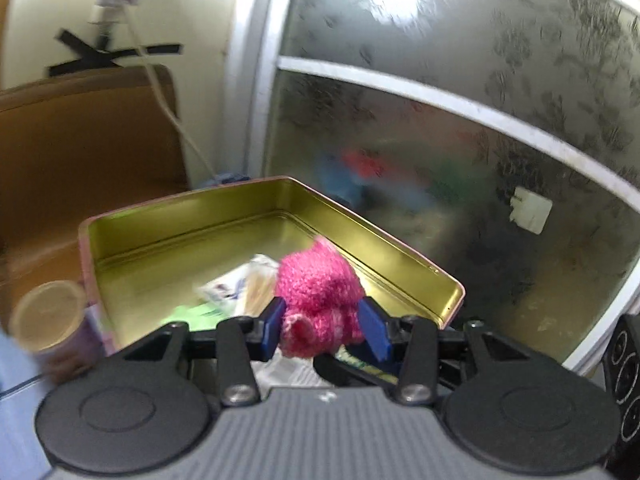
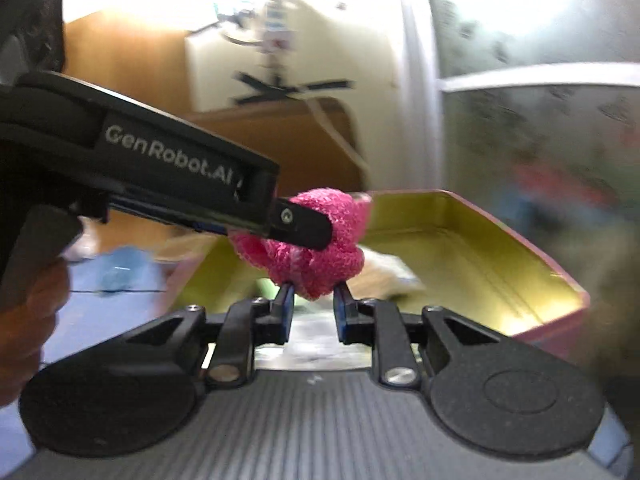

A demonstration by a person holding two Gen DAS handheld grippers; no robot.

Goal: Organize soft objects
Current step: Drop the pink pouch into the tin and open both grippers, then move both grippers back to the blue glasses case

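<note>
We've got the pink knitted toy (image 1: 320, 300) pinched in our left gripper (image 1: 324, 326), jaws nearly closed on it, just above the open gold tin (image 1: 192, 208). Our right gripper (image 2: 313, 308) nips its underside too, jaws narrow.

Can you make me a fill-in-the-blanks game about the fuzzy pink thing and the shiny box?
1. The fuzzy toy squeezed in the left tongs is ____ in colour.
2. The tin box is ____ coloured inside.
3. The lettering on the left tongs, seen from the right tongs' camera, reads ____.

Missing words: pink; gold; GenRobot.AI
</note>
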